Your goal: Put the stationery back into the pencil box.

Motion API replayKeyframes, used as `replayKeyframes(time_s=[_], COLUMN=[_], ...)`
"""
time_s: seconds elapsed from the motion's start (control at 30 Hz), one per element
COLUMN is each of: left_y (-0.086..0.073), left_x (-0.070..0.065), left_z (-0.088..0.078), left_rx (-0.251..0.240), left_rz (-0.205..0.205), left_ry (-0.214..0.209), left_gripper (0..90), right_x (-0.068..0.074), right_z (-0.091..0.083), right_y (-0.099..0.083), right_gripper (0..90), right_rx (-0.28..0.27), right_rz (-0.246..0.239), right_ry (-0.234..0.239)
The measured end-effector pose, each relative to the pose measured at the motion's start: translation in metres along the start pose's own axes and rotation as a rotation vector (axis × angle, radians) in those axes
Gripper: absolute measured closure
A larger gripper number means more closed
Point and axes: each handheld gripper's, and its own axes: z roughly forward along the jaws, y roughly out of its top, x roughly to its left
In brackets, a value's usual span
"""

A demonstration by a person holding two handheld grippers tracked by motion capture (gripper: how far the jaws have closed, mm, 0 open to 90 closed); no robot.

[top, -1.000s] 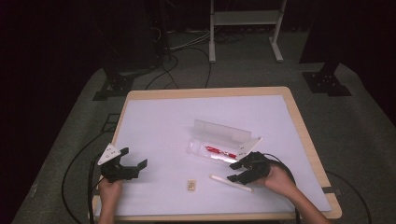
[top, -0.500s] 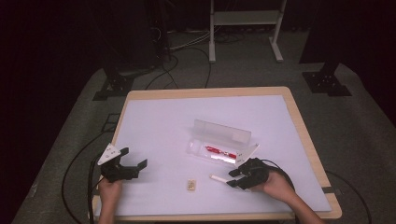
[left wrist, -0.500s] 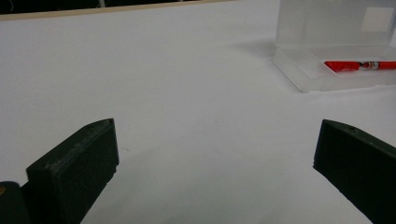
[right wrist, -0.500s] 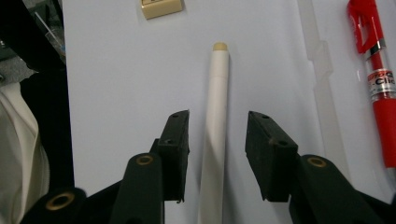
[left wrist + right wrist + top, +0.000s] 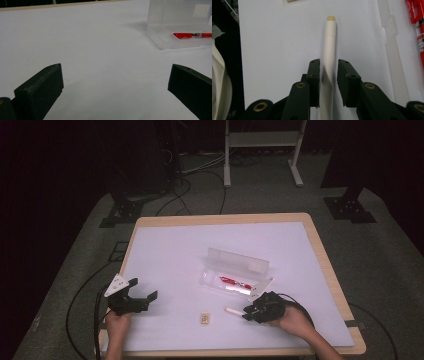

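A white pen with a tan tip lies on the white table cover, pointing away from my right gripper. Its barrel runs between the two jaws, which have just been closing; thin slivers of space still show beside the barrel. In the high view the right gripper sits near the front right and covers most of the white pen. My left gripper rests at the front left, open wide with nothing between its fingers. A red pen lies in an open clear case.
A small tan block lies near the front edge between the two grippers. The clear case with the red pen stands far right in the left gripper view. The wooden table rim borders the white cover. Cables trail on the floor.
The right gripper has slid forward over the white pen, hiding more of it, and its jaws have narrowed around the barrel. The left gripper has not moved.
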Motion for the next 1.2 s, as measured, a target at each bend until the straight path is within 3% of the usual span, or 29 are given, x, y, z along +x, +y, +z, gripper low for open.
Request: replayKeyframes(time_s=[0.17,0.67,1.2], left_y=[0.000,0.000,0.000], left_x=[0.000,0.000,-0.001], left_z=[0.000,0.000,0.000], left_rx=[0.000,-0.001,0.000], left_rz=[0.001,0.003,0.004], left_ry=[-0.001,0.001,0.002], left_gripper=[0.0,0.0,0.0], right_x=[0.001,0.001,-0.011], right_z=[0.001,0.002,-0.024], right_y=[-0.001,-0.001,0.012], right_gripper=[76.0,78.0,78.1], right_rx=[0.004,0.004,-0.049], right_rz=[-0.005,-0.003,0.001], right_ry=[-0.006,-0.003,-0.037])
